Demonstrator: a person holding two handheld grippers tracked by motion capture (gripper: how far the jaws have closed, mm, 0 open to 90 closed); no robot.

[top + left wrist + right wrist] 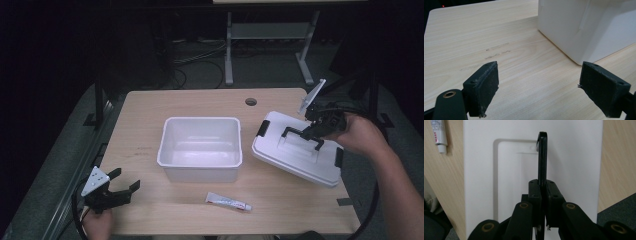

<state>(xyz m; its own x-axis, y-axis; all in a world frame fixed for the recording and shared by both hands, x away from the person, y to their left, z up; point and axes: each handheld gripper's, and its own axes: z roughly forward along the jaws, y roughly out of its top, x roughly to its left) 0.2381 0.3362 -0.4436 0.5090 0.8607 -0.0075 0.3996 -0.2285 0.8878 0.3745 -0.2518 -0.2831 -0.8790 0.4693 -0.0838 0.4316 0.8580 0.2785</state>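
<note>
An empty white bin [200, 147] stands mid-table; its near corner [584, 27] fills the upper right of the left gripper view. To its right lies a white lid [295, 150] with a black handle [301, 136] and black side latches. My right gripper [311, 131] is shut on that handle [542, 157], which stands upright over the lid's recessed top [509, 170]. A small white tube [228, 201] lies near the front edge; the tube [439, 135] also shows beside the lid. My left gripper [119, 184] rests open at the front left corner, its fingers [484, 86] wide over bare wood.
The wooden table [150, 115] has a cable hole [251, 101] at its back edge. Beyond it are a dark floor, cables and the grey legs of another table [229, 50]. A strip of dark tape [344, 202] sits at the front right.
</note>
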